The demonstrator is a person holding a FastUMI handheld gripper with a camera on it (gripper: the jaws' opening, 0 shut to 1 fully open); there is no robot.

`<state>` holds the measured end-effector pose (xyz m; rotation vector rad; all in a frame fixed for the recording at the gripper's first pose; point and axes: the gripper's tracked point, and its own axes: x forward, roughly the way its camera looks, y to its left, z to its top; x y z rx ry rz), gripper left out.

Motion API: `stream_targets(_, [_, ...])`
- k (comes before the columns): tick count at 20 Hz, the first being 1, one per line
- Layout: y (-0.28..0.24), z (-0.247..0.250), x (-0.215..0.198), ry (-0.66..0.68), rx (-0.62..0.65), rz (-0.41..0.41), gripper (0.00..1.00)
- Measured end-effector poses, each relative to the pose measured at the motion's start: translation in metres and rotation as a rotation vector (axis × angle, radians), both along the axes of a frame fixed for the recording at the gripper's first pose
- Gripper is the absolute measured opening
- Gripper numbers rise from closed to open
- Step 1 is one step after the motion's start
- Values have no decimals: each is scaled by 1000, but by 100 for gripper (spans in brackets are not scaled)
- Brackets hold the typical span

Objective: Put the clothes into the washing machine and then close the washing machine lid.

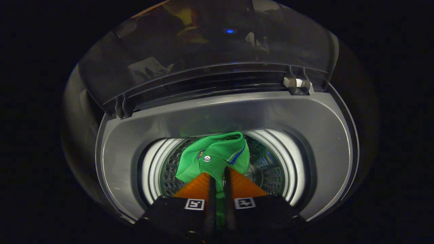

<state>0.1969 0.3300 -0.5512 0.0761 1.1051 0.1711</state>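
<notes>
We see a small round blue light [230,31] glowing in the dark. Left of the blue light lies a blurred yellow patch [185,15], with a dull red smear [194,14] touching it on the side nearer the light. Below and further left of the light sits a pale grey crumpled shape [149,68]. Just right of the light hang faint whitish flecks [252,37]. Whether these are reflections we cannot tell.
</notes>
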Motion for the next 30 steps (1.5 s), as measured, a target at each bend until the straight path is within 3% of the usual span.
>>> stream_targets(6, [2, 10, -2, -31, 5, 7, 99])
stream_targets(11, [-3, 35, -11, -62, 1, 17, 99])
stream_targets(19, [-13, 160, -12, -253, 30, 64, 99])
stream_targets(26, [-3, 293, 39, -460, 91, 79, 99])
stream_targets(30, [2, 333, 72, -548, 115, 72, 99])
